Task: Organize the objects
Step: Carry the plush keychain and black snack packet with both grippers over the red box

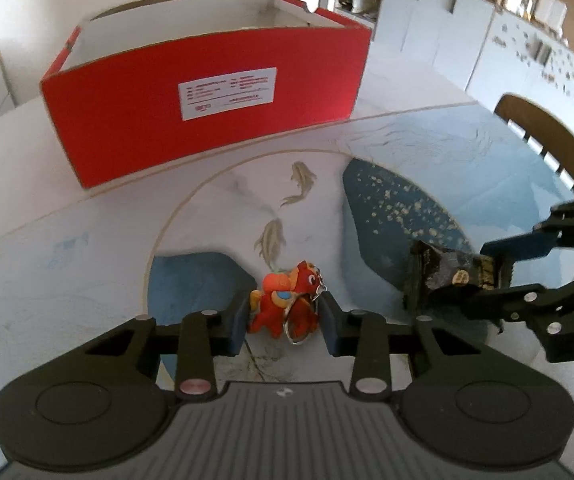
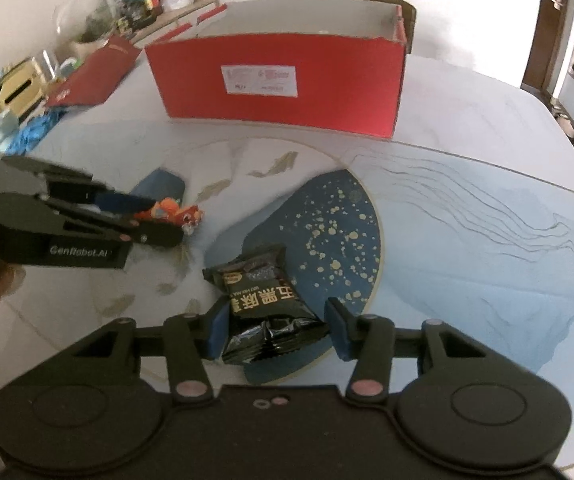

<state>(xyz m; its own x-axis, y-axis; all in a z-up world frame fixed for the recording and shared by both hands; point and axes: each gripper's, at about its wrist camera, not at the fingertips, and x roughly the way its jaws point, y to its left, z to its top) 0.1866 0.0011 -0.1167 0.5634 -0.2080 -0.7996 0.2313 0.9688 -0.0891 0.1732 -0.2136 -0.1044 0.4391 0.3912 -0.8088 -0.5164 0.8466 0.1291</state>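
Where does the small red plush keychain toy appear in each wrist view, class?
Left wrist: small red plush keychain toy, bottom centre, between the left gripper fingers.
Right wrist: left of centre, at the left gripper tips.
Shared landmark: open red cardboard box behind it.

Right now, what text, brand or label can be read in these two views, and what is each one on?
"GenRobot.AI": on the side of the left gripper, seen from the right wrist.
"DA", cut off: on the right gripper, seen from the left wrist.
Snack packet: large Chinese characters, upside down; I cannot read them reliably.
Red box: white label, print too small and blurred in both views.
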